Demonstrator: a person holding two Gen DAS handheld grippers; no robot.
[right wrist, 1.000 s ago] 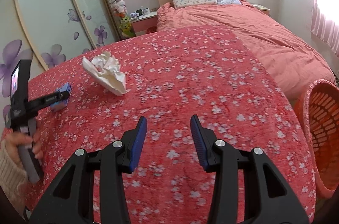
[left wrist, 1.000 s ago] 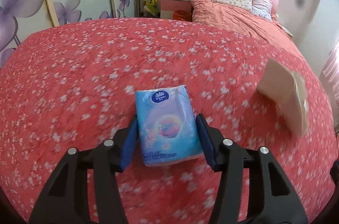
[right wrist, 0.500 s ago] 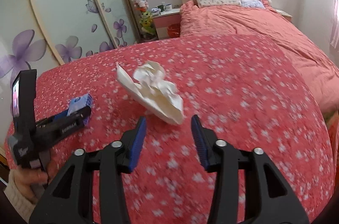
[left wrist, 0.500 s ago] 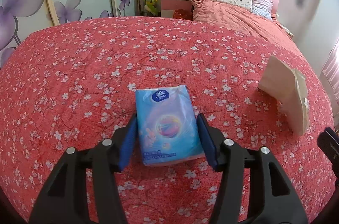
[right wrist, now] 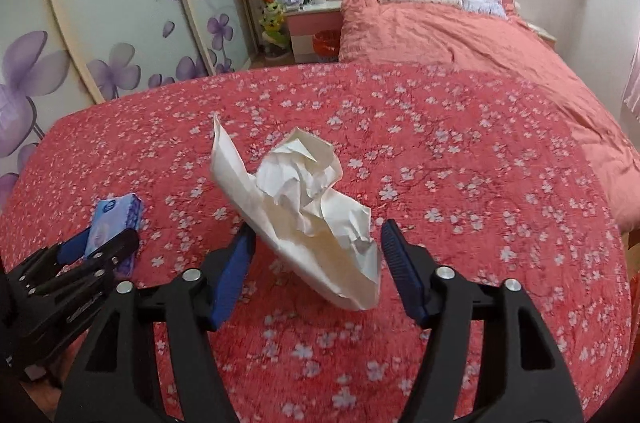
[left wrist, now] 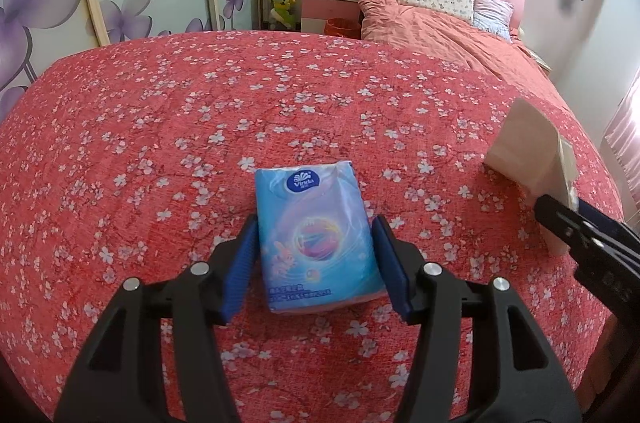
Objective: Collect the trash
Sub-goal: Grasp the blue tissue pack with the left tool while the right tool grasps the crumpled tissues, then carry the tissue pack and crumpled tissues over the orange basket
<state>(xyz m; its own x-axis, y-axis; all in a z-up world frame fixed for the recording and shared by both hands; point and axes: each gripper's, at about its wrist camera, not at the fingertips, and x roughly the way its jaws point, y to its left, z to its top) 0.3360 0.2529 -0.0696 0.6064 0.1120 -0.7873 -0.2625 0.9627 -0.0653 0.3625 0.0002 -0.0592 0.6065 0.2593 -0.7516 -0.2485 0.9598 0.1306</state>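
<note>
A blue tissue pack (left wrist: 318,235) lies on the red flowered cloth, between the blue pads of my left gripper (left wrist: 316,255); the pads touch or nearly touch its sides, and I cannot tell whether they grip it. The pack also shows in the right wrist view (right wrist: 114,223), with the left gripper (right wrist: 100,247) around it. A crumpled white paper (right wrist: 316,211) lies on the cloth, and my open right gripper (right wrist: 316,255) straddles its near end without touching it. The paper (left wrist: 532,159) and the right gripper (left wrist: 576,219) show at the right of the left wrist view.
The red flowered cloth (right wrist: 460,203) covers a wide surface. A bed with a pink quilt (right wrist: 460,35) stands behind it. A nightstand (right wrist: 312,23) and a small orange bin (right wrist: 326,43) are at the back, with flowered wardrobe doors (right wrist: 120,23) on the left.
My right gripper has swung left and forward from bare cloth until its open fingers straddle the crumpled paper. My left gripper has stayed at the tissue pack.
</note>
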